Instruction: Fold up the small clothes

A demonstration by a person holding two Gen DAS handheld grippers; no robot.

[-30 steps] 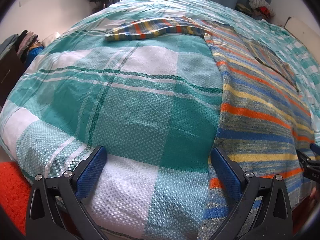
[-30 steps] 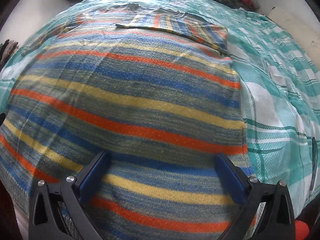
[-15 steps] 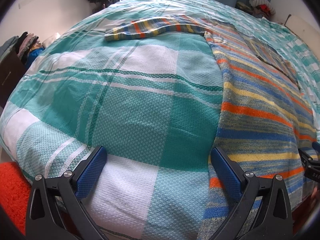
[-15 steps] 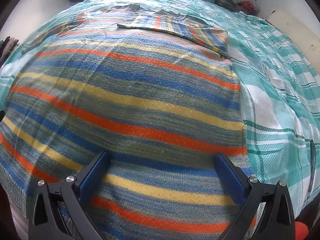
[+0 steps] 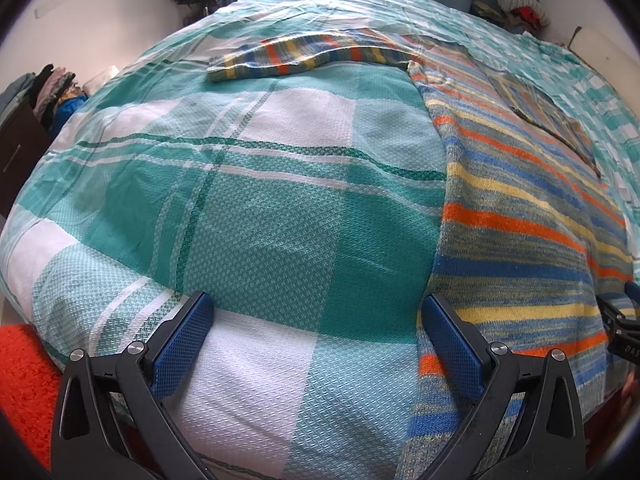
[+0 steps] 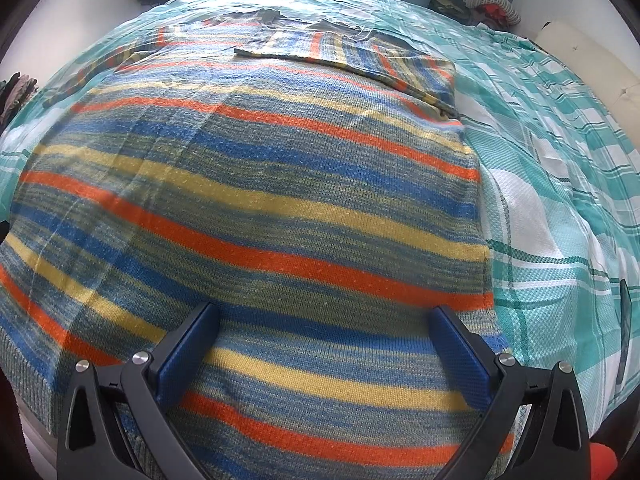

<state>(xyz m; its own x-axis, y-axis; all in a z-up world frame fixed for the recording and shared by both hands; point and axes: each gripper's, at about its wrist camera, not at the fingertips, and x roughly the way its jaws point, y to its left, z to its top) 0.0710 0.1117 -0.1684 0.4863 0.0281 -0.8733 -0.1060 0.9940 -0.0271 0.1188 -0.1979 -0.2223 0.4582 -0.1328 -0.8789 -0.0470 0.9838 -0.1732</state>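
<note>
Bed: the bed (image 5: 248, 184) in its teal and white checked cover carries everything; it fills both of my views.
Sweater: the striped sweater (image 6: 256, 208) lies flat on the bed, hem toward me, collar at the far end, so its long axis runs straight away from my tongs.
Which side is nearer: my right tongs (image 6: 324, 344) sit square over the hem, with the body of the knit directly ahead; my left tongs (image 5: 316, 332) are off the sweater's left edge, mostly over bare cover, only the right finger reaching the knit's border.
Left sleeve: the left sleeve (image 5: 304, 54) stretches out sideways across the cover at the far end, well apart from my left tongs (I judge this the part left to bring in).
Right sleeve: the right sleeve (image 6: 352, 60) already lies folded across the upper body.
Look of the knit: orange, blue and yellow bands on grey-green, smooth, a few faint creases.
Left tongs: wide apart, holding nothing.
Right tongs: wide apart too, nothing between them, just above or touching the hem; I cannot tell which.
</note>
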